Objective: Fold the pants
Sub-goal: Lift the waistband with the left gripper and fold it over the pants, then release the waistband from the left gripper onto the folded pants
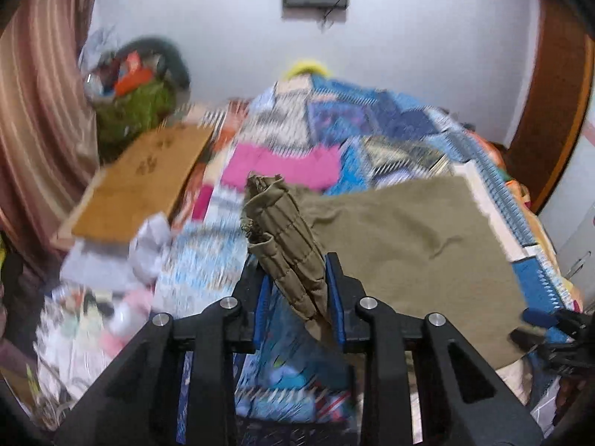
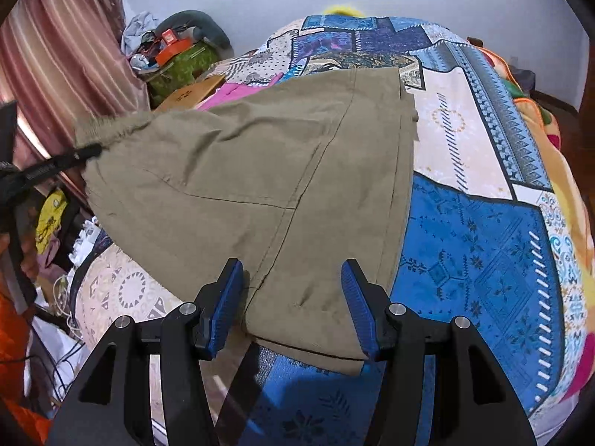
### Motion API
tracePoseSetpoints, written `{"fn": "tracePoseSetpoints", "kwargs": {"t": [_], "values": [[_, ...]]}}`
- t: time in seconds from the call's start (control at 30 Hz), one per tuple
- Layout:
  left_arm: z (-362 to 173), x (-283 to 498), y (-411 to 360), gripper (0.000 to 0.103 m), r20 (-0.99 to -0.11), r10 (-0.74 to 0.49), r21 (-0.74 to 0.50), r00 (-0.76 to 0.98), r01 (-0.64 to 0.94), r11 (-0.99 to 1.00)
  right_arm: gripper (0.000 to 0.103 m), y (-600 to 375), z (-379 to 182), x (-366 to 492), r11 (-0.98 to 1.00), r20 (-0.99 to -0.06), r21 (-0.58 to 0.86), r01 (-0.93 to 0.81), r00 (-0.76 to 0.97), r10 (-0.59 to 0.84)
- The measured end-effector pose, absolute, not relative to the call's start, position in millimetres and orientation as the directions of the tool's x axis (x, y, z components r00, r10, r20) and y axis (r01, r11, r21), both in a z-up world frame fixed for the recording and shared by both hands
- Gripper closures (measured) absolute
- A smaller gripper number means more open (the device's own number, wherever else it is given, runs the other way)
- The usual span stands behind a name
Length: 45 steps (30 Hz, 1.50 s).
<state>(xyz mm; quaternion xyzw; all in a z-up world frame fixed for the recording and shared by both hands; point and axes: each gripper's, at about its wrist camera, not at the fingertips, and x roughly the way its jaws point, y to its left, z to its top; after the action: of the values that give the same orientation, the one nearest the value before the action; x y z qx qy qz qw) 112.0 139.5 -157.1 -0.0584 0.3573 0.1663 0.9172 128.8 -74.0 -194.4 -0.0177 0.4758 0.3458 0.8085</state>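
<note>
Nearest the left wrist camera, the left tool [image 1: 295,290] is clamped on a bunched, stitched band of the olive pants [image 1: 409,245], apparently the waistband, and holds that corner lifted off the bed [image 1: 535,275]. From there the cloth drapes away to the right and lies flat on the patchwork bedspread.

In the right wrist view, the right tool [image 2: 293,304] stands with its blue pads apart, straddling the near edge of the pants [image 2: 260,171] without pressing on the fabric; a seam runs between the pads and up the cloth. The left tool [image 2: 80,152] shows at the far left, pinching the raised corner.

The garment's long axis seems to run from this near edge away toward the far end of the bed [image 2: 483,223], with the far edge lying square across it. The left hand already has its corner; by my judgement the right must close on the near edge just ahead of it before a fold can be carried along that axis.
</note>
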Motion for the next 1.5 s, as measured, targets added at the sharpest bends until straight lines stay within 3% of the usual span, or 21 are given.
{"fn": "tracePoseSetpoints", "kwargs": {"t": [0.13,0.3,0.63,1.1,1.3,1.37,1.5], "values": [[-122,127,110,0.078,-0.608,0.197,0.000,0.769,-0.247,0.969,0.049,-69,-196,128,0.759,-0.779,0.291,-0.582,0.316,0.541],[-101,149,68,0.078,-0.591,0.056,-0.035,0.805,-0.094,0.995,0.049,-73,-198,128,0.753,-0.770,0.308,-0.581,0.313,0.556],[-121,189,-1,0.080,-0.679,-0.209,-0.151,0.704,0.144,0.978,0.050,-83,-195,124,0.761,-0.746,0.338,-0.553,0.335,0.575],[-183,205,-59,0.078,-0.799,-0.327,-0.221,0.505,0.259,0.940,0.050,-162,-178,133,0.861,-0.744,0.328,-0.387,0.456,0.489],[-175,198,-58,0.053,-0.790,-0.354,-0.233,0.500,0.289,0.929,0.050,-175,-169,133,0.879,-0.736,0.324,-0.348,0.491,0.466],[-168,194,-50,0.044,-0.778,-0.323,-0.204,0.539,0.269,0.941,0.050,-176,-163,132,0.876,-0.723,0.329,-0.353,0.503,0.474],[-157,197,-18,0.036,-0.763,-0.218,-0.133,0.608,0.182,0.974,0.048,-164,-148,133,0.859,-0.689,0.335,-0.386,0.522,0.503]]}}
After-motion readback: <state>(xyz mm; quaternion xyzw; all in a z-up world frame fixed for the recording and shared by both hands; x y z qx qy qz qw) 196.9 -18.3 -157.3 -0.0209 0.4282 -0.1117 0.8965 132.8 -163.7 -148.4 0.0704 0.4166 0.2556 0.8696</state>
